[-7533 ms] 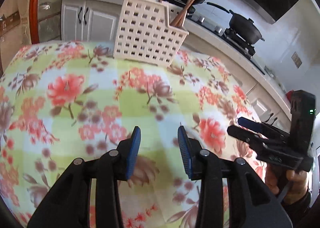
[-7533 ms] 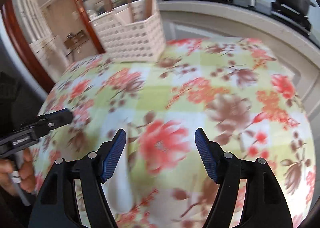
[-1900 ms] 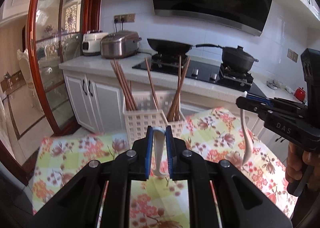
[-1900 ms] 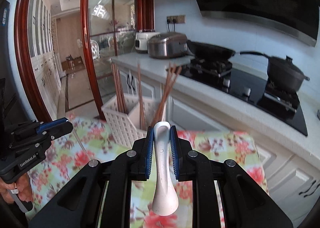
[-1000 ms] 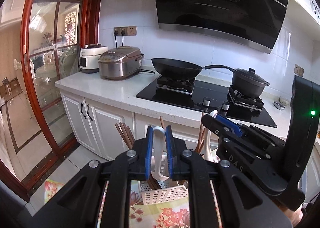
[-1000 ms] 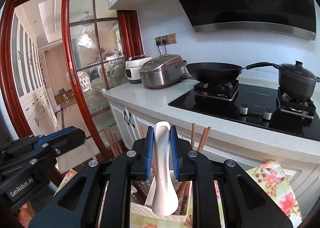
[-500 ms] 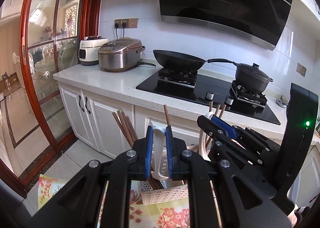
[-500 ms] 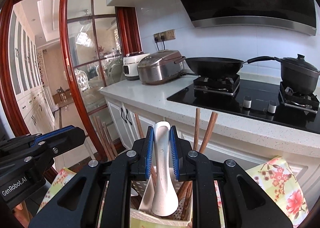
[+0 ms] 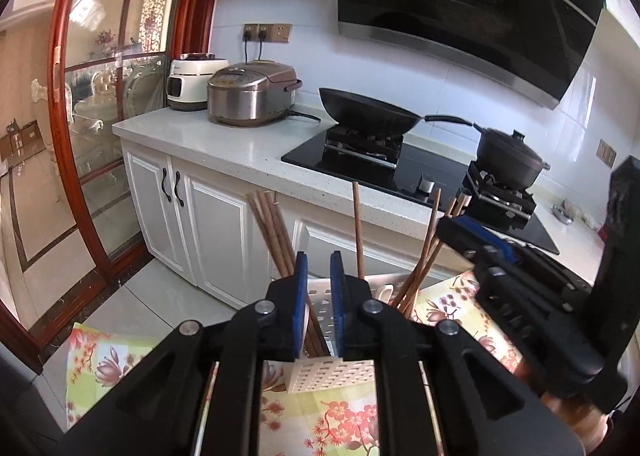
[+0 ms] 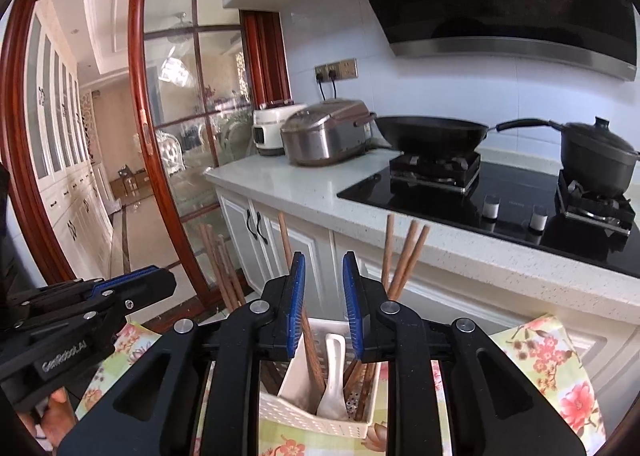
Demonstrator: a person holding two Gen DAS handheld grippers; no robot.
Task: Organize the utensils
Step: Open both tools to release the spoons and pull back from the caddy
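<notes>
White spoon (image 10: pixel 334 380) stands in the white basket (image 10: pixel 304 416), directly below the right gripper (image 10: pixel 323 298), not touching its pads. Handle points up, bowl down, long axis near vertical. A second white spoon (image 10: pixel 295 370) leans beside it, its top hidden behind the left pad. Chopsticks (image 10: pixel 404 260) stick up, tilted. Right gripper is slightly open, holding nothing. Left gripper (image 9: pixel 319 288) is parted a little above the basket (image 9: pixel 332 374), empty; basket contents there are mostly blocked. Basket sits on the floral tablecloth (image 10: pixel 548 356).
</notes>
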